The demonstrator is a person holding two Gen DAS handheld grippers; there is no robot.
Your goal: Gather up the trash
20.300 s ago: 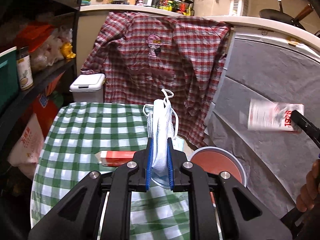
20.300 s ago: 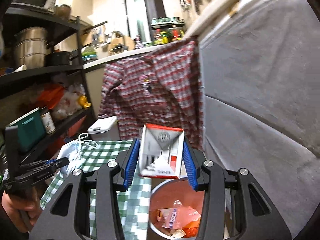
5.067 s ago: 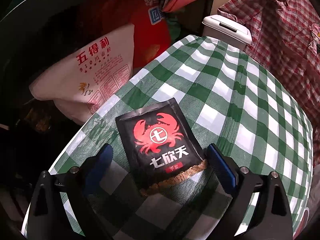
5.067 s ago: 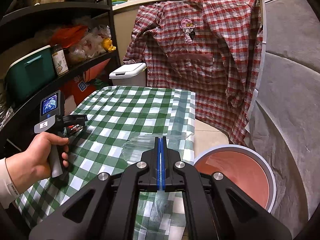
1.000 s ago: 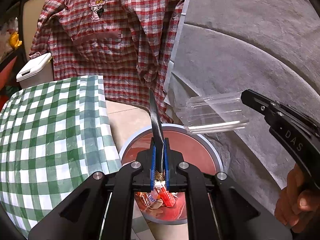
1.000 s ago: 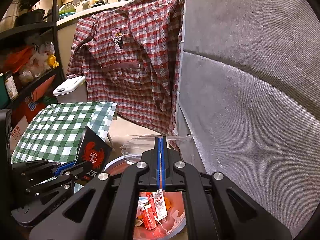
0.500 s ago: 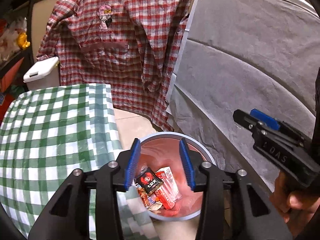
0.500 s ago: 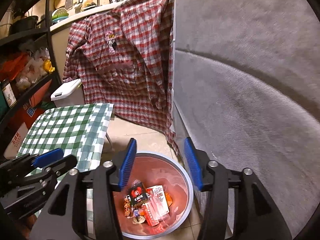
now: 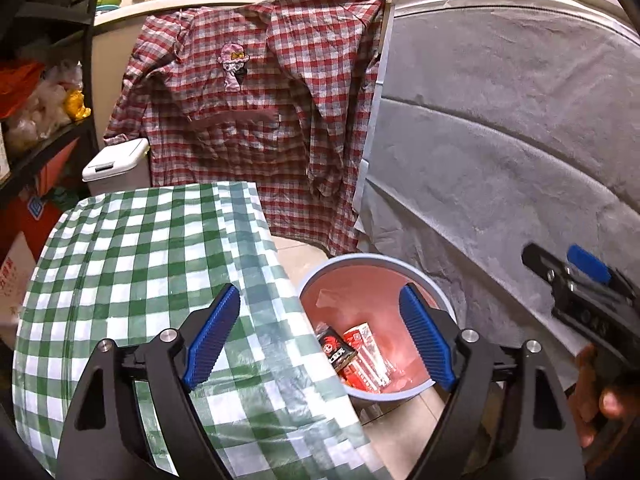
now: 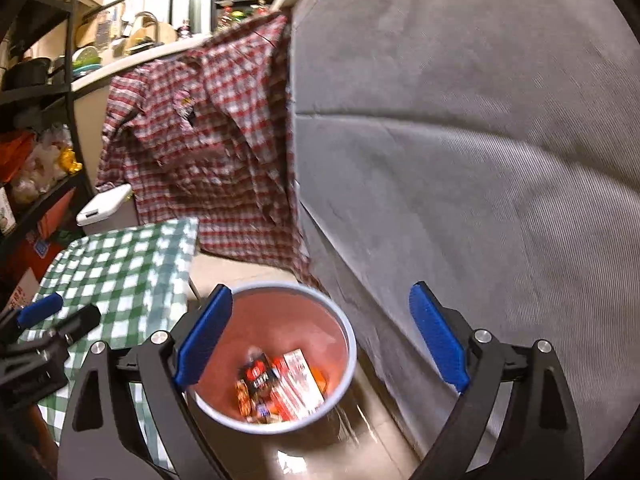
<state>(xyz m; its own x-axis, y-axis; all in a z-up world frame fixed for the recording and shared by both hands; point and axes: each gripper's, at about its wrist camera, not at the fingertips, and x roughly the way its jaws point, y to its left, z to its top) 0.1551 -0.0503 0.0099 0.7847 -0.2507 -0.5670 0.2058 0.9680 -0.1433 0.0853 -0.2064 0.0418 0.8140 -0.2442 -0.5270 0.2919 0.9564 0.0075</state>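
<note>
Left tongs [image 9: 320,334] spread wide, holding nothing, poised above the edge of the table [image 9: 132,264] and the bin [image 9: 374,262]. Right tongs [image 10: 316,344] likewise spread wide and empty, hanging over the bin [image 10: 340,320]. Trash resting at the bottom of the bin: a black packet [image 9: 335,350] with a red crab mark, just beside a red-and-white carton [image 9: 366,354]. Bin standing on the floor between the table and a grey cloth [image 9: 500,140]. Checked shirt [image 9: 256,92] hanging behind. White lidded bin [image 9: 116,164] beyond the table.
</note>
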